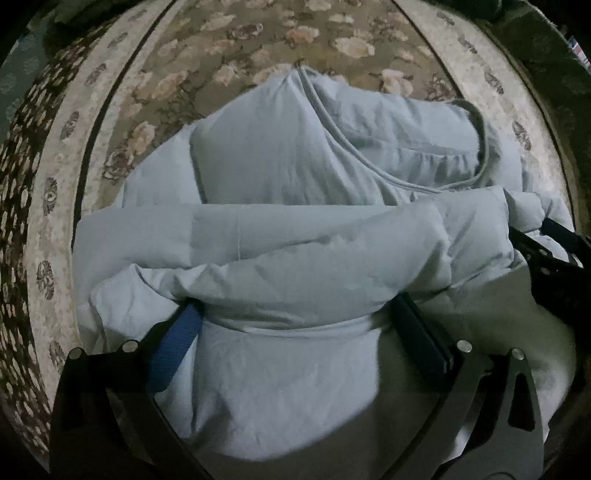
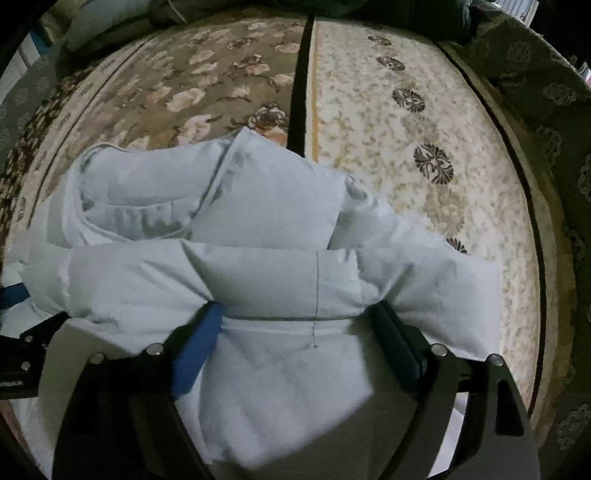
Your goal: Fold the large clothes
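A pale blue puffy jacket (image 1: pixel 295 177) lies bunched on a patterned carpet; it also shows in the right wrist view (image 2: pixel 240 206). My left gripper (image 1: pixel 295 306) has its two blue-padded fingers (image 1: pixel 177 347) spread around a thick fold of the jacket, which fills the gap between them. My right gripper (image 2: pixel 299 314) holds another part of the same thick fold between its fingers (image 2: pixel 195 350). The fingertips of both are buried under the padded roll. The right gripper's black frame shows at the right edge of the left wrist view (image 1: pixel 554 258).
The carpet has a brown flowered middle (image 1: pixel 258 48) and a cream border (image 2: pixel 406 129) with dark medallions. Dark green patterned fabric (image 2: pixel 546 92) lies beyond the carpet's right edge. Some pale bundles (image 2: pixel 110 22) sit at the far left.
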The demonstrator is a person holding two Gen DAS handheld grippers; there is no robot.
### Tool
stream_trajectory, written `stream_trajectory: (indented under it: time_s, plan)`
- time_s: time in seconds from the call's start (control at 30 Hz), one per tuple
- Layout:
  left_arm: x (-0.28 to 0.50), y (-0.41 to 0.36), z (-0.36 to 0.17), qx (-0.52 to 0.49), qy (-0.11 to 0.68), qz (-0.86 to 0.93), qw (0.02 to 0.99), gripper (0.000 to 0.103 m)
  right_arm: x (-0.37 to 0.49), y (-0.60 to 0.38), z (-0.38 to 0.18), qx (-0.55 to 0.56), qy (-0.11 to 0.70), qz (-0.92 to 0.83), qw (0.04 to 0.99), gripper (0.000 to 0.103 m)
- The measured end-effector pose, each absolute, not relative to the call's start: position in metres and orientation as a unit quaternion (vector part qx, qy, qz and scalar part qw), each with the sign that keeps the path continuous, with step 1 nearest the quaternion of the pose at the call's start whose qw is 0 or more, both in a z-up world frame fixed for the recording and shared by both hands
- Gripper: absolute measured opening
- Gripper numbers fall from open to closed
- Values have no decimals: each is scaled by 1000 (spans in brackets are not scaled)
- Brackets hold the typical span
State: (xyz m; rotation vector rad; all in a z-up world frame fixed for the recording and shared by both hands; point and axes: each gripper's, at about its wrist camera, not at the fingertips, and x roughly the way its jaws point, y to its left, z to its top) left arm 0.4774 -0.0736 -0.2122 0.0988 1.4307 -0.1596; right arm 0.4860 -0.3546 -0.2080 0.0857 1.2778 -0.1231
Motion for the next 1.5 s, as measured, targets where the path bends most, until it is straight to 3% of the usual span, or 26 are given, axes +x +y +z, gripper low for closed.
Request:
stream_trajectory:
  time_s: [0.17,0.33,0.6,0.7,0.83,1.0,1.5]
  plan:
    - [483,-75,-213,48,661,-76,745,100,486,-353,-207,41,590,-65,804,86]
    - [461,-61,-178,44,630,-88,771,96,458,-357,-181,40,550,-47,833,86]
    - [393,-32,-149,57,567,-84,817,95,356,-373,-128,62,447,-30,892,86]
    - [391,-33,-175,85,580,-76,807,100,344,-382,-157,48,492,-55,868,86]
    - [400,-38,-183,87,591,-57,800,100,345,-401,-190,92,515,-50,851,97]
    - [385,-35,-167,86,586,-48,805,100,345,-399,-180,80,519,-57,849,97]
    - [256,14,-143,-4,572,-37,820,100,167,-390,-160,122,472,-65,871,98]
